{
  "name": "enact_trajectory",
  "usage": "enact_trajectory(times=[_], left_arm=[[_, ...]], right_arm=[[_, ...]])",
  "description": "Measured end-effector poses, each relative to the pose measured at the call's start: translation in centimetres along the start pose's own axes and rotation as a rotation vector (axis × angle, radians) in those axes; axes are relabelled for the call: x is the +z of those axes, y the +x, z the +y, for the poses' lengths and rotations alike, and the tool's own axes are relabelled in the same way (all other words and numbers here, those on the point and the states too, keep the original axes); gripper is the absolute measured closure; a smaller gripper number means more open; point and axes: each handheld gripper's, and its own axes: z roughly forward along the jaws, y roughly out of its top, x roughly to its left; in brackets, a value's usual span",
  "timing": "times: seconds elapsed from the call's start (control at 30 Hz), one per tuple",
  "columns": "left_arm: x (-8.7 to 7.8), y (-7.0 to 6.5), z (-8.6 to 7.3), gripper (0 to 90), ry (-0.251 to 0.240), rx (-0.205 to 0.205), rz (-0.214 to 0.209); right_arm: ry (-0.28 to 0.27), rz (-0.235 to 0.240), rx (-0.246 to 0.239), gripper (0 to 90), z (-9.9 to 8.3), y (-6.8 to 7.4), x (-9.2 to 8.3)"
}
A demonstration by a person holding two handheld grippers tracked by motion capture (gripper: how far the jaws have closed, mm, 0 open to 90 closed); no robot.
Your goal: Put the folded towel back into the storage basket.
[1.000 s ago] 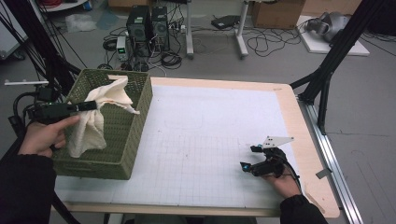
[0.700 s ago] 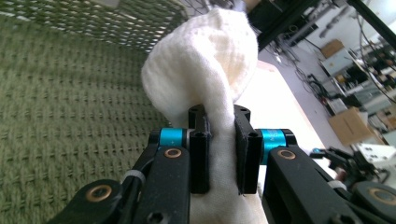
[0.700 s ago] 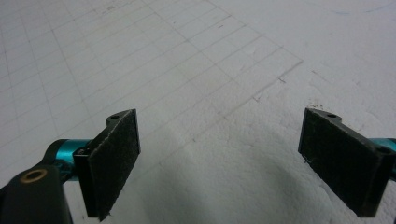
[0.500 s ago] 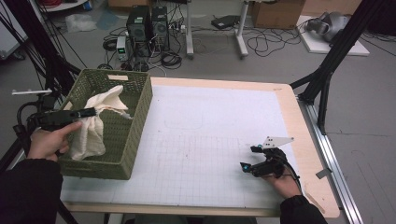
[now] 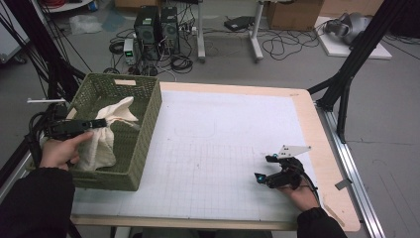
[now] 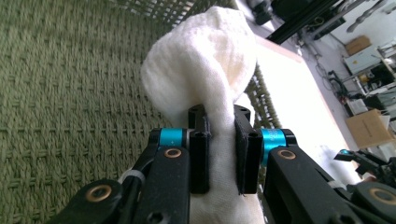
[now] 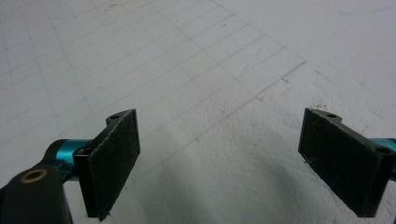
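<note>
Cables, computer towers and black frame legs crowd the floor at the top of the high view, beyond a pale wooden table covered by a white gridded mat [image 5: 223,148]. At the left of that view, a crumpled cream-white cloth [image 5: 101,144] hangs inside a green woven rectangular basket [image 5: 143,129], pinched by the left gripper [image 6: 223,156], whose jaws are clamped on a fold. The likely risk: only a thin fold is pinched, so if it slips, the cloth could drape over the basket wall or snag the weave instead of settling inside. Lower right, the right gripper [image 7: 219,163] rests on the mat, jaws wide apart and holding nothing.
</note>
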Motion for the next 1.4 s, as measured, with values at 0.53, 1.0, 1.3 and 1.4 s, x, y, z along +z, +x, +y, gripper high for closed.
enact_trajectory(times=[0.53, 1.0, 1.3, 1.4], left_arm=[[1.6, 1.0, 0.0, 78.7, 0.022, -0.035, 0.022], [2.1, 1.0, 0.3, 78.6, 0.060, -0.020, -0.027], [2.3, 1.3, 0.4, 78.5, 0.079, -0.029, -0.011], [2.5, 1.3, 0.4, 78.4, 0.087, -0.035, 0.007]], right_arm=[[0.013, 0.004, 0.002, 12.0, 0.0, 0.1, 0.1], [0.015, 0.004, -0.002, 12.0, 0.0, 0.1, 0.2], [0.017, 0.005, -0.003, 12.0, -0.1, 0.1, 0.2], [0.019, 0.005, -0.002, 12.0, 0.0, 0.1, 0.2]])
